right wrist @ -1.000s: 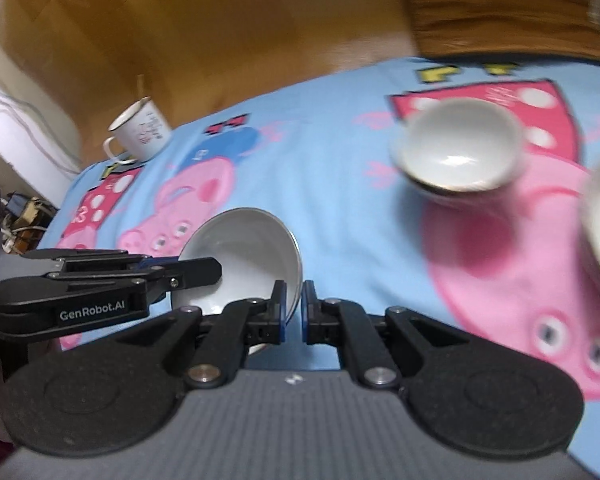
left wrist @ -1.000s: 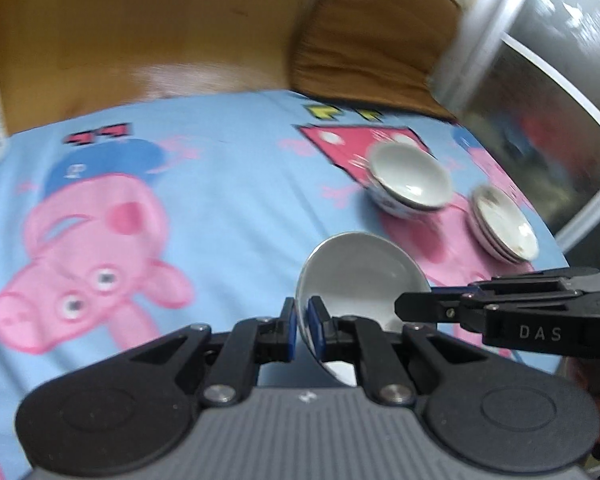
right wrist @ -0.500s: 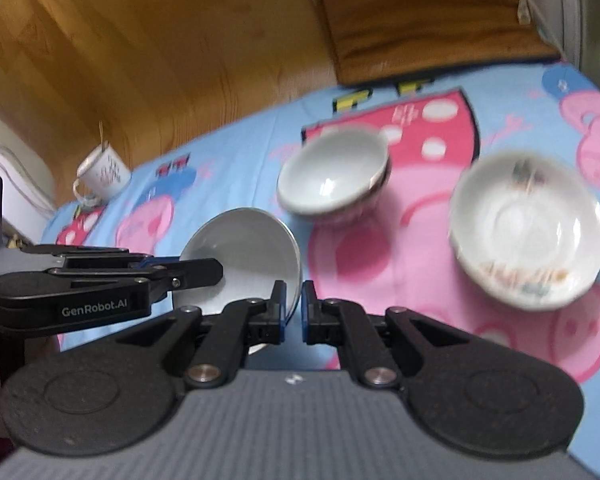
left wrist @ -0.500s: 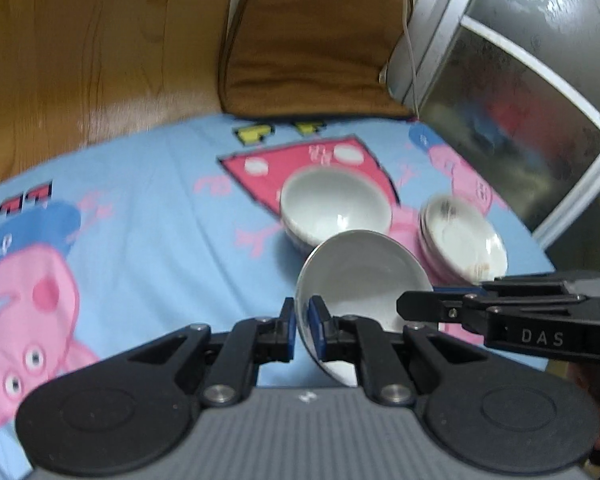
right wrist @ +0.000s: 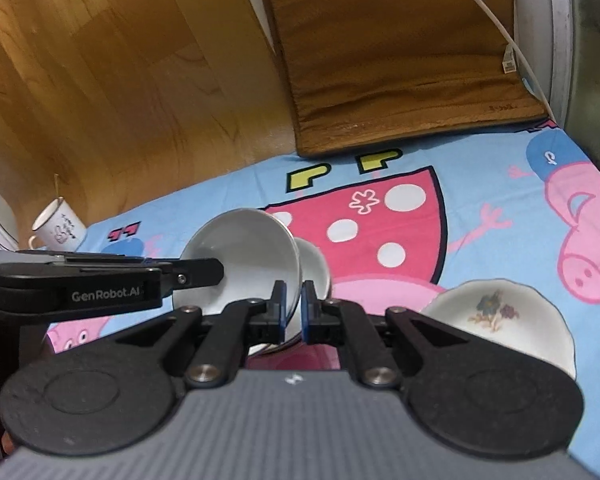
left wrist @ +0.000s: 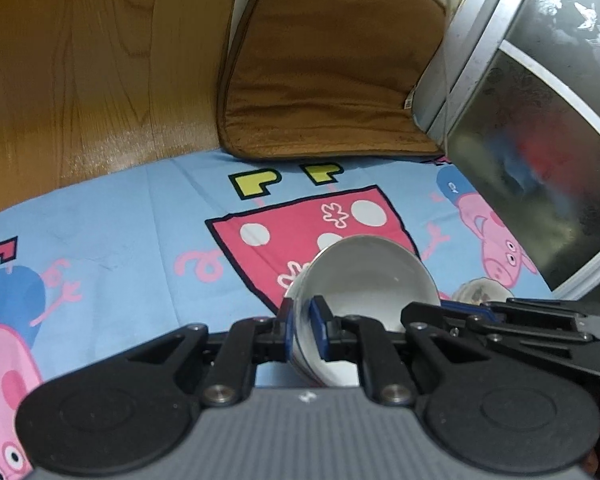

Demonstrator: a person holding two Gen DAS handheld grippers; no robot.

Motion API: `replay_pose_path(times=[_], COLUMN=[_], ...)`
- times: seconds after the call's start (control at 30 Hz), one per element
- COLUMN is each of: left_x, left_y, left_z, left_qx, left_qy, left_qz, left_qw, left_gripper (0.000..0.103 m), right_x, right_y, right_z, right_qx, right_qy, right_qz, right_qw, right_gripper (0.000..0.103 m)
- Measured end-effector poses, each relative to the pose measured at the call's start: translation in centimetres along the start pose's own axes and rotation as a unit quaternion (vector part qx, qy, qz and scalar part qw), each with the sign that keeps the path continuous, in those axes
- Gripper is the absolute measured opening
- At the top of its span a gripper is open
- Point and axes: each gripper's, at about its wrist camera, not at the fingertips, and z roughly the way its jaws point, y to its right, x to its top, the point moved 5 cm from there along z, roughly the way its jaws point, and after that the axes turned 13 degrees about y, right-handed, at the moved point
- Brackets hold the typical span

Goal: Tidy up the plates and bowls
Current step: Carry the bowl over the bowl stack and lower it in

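Note:
A white bowl [left wrist: 364, 280] is held tilted above the blue cartoon cloth [left wrist: 120, 240]. My left gripper [left wrist: 304, 326] is shut on its left rim. My right gripper [right wrist: 294, 308] is shut on its right rim; the bowl also shows in the right wrist view [right wrist: 244, 256]. Just behind and under it sits another white bowl [right wrist: 314, 268] on the cloth. A flowered plate [right wrist: 500, 320] lies to the right, and its edge shows in the left wrist view [left wrist: 482, 292].
A white enamel mug [right wrist: 58, 228] stands at the cloth's far left. A brown cushion [left wrist: 324, 92] leans at the back on the wooden floor [left wrist: 80, 80]. A metal-framed glass door [left wrist: 540, 140] borders the right side.
Both grippers carried the bowl to the right and forward, from over the pig picture to right above the other bowl beside the plate. The grips have not changed.

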Motion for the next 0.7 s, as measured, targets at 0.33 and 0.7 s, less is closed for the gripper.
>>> replay_pose_path(times=[0.33, 0.7], left_x=[0.0, -1.5], left_y=[-0.7, -0.5], left_z=[0.0, -3.8], left_qx=[0.016, 0.01], left_qy=[0.011, 0.037], left_qz=[0.006, 0.012], left_qw=[0.9998, 0.9992], left_gripper=[0.02, 0.023], right_x=[0.8, -0.2], right_y=[0.0, -0.4], right_z=[-0.4, -3.0], right_qx=[-0.011, -0.009], right_qy=[0.038, 0.057], right_qz=[-0.001, 0.01], right_qw=[0.999, 0.998], right_gripper=[0.021, 0.021])
